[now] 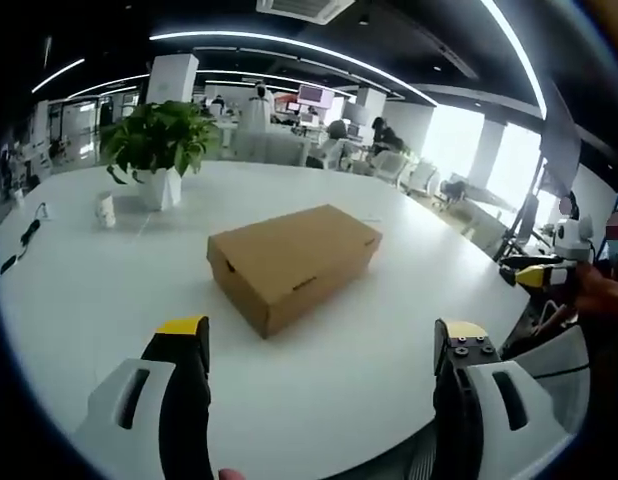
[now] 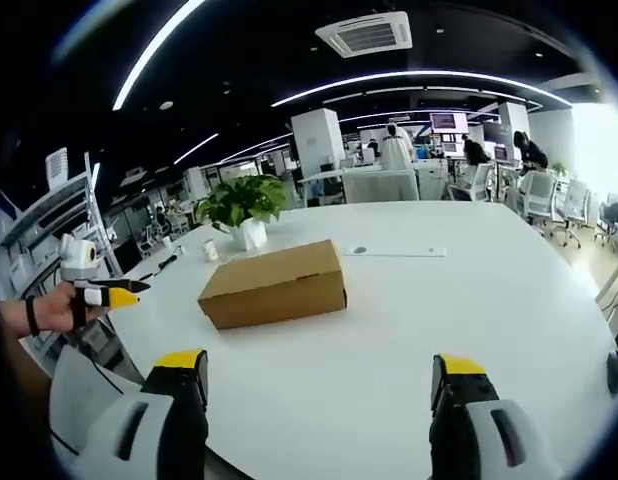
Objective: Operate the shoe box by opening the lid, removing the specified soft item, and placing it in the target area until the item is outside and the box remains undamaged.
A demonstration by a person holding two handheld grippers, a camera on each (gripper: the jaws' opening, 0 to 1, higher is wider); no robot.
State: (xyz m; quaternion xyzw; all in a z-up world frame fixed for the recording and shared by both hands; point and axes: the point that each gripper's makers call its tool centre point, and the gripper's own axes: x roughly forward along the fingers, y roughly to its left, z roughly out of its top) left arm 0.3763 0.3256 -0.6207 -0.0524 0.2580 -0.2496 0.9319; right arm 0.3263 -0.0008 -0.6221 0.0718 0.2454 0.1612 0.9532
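Shoe box, plain brown cardboard, rectangular (image 1: pixel 294 265), lies flat on the white round-edged table (image 1: pixel 379 390) with its lid closed; it sits ahead of the left gripper (image 1: pixel 324 350), roughly centred between the jaws and clear of them, one short end and one long side facing the camera. The left gripper's two jaws, black with yellow tips and white housings, stand wide apart with nothing between them. In the right gripper view the same box (image 2: pixel 274 285) lies ahead and slightly left of the right gripper (image 2: pixel 319 375), also well clear of the jaws. The right gripper's jaws stand wide apart and hold nothing. Beyond the box, as seen from the left gripper, a green leafy plant in a white pot (image 1: pixel 161 150) stands on the table, with a small white cup (image 1: pixel 107 209) just beside it on the left. Each gripper appears at the edge of the other's view, held in a hand at the table edge: the right gripper at the far right of the left gripper view, the left gripper at the far left of the right gripper view. Open-plan office with desks and chairs in the background.
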